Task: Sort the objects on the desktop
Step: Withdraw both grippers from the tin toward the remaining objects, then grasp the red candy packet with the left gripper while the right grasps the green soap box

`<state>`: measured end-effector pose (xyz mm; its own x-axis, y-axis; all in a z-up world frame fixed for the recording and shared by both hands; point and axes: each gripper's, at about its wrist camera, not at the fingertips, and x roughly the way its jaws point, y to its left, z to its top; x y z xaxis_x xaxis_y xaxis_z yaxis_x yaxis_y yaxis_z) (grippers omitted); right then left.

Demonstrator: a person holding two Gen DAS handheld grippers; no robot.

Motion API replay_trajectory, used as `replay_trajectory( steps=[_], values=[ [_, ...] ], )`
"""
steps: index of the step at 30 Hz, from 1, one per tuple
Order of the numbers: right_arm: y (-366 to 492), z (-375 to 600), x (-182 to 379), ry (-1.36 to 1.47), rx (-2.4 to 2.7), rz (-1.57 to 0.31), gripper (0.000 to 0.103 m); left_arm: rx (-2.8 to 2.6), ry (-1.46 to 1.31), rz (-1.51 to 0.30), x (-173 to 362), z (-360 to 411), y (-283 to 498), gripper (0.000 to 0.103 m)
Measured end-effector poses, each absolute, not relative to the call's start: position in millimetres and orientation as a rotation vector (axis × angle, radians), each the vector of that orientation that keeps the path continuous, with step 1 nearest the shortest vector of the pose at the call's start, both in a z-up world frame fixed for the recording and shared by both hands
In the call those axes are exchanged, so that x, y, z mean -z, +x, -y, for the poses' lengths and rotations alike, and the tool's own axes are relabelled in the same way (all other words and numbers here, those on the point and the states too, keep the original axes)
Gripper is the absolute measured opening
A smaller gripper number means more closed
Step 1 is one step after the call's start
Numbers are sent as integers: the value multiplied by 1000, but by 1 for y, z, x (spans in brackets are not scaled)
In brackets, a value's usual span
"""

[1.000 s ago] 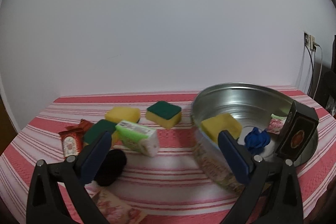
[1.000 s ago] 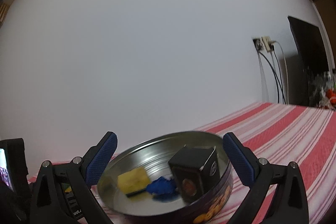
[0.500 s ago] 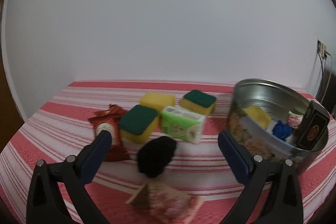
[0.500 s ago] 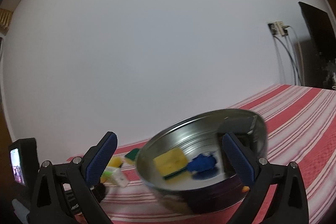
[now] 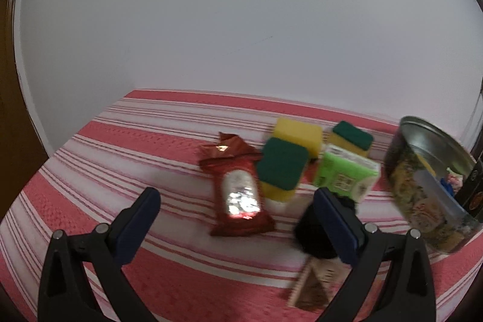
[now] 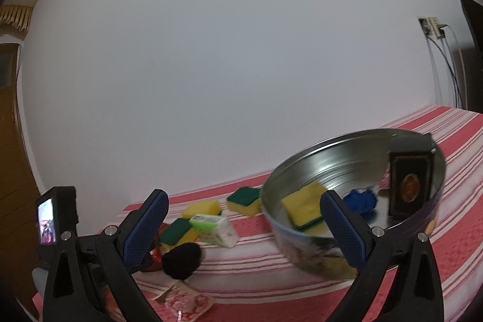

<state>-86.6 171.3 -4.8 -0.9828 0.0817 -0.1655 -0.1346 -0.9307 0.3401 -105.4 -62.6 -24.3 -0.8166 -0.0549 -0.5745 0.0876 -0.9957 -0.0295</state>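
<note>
At the centre of the left wrist frame, on the red-and-white striped tablecloth (image 5: 120, 141), lie three yellow sponges with green scouring faces (image 5: 282, 168), one red foil snack packet (image 5: 238, 192), one green-and-white tissue pack (image 5: 347, 180), one black fuzzy ball (image 5: 314, 231) and one pink patterned sachet (image 5: 314, 285). The round metal tin (image 6: 305, 249), at the right of both frames, holds one further yellow sponge (image 6: 303, 208), one blue crumpled item (image 6: 360, 199) and one upright black box (image 6: 409, 189). The left gripper (image 5: 237, 208) has its jaws wide apart and empty, with the snack packet between them. The right gripper (image 6: 243, 212) is likewise spread and empty, the tin behind its right finger.
</note>
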Motion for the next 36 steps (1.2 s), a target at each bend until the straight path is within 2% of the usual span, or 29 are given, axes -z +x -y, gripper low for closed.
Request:
replay_trajectory(
  steps=[9, 14, 19, 21, 25, 26, 27, 29, 36],
  values=[
    [-103, -152, 8, -316, -3024, -526, 102, 2927, 1080, -189, 37, 81, -129, 102],
    [-108, -154, 11, -353, -3026, -567, 102, 2878, 1163, -201, 46, 79, -148, 92],
    [-110, -158, 14, -370, -3024, -622, 102, 2815, 1270, -299, 58, 88, -159, 88],
    [-112, -156, 14, -381, -3031, -628, 102, 2804, 1302, -324, 62, 89, -163, 81],
    [-112, -152, 14, -379, -3051, -605, 102, 2809, 1318, -296, 63, 83, -167, 74],
    [-112, -152, 14, -373, -3054, -602, 102, 2814, 1321, -286, 63, 82, -168, 67],
    [-112, -152, 14, -373, -3054, -603, 102, 2827, 1321, -286, 63, 81, -167, 54],
    [-112, -153, 15, -378, -3048, -613, 102, 2862, 1332, -308, 63, 80, -167, 42],
    [-111, -159, 17, -392, -3026, -652, 102, 2871, 1266, -477, 61, 96, -162, 38]
  ],
)
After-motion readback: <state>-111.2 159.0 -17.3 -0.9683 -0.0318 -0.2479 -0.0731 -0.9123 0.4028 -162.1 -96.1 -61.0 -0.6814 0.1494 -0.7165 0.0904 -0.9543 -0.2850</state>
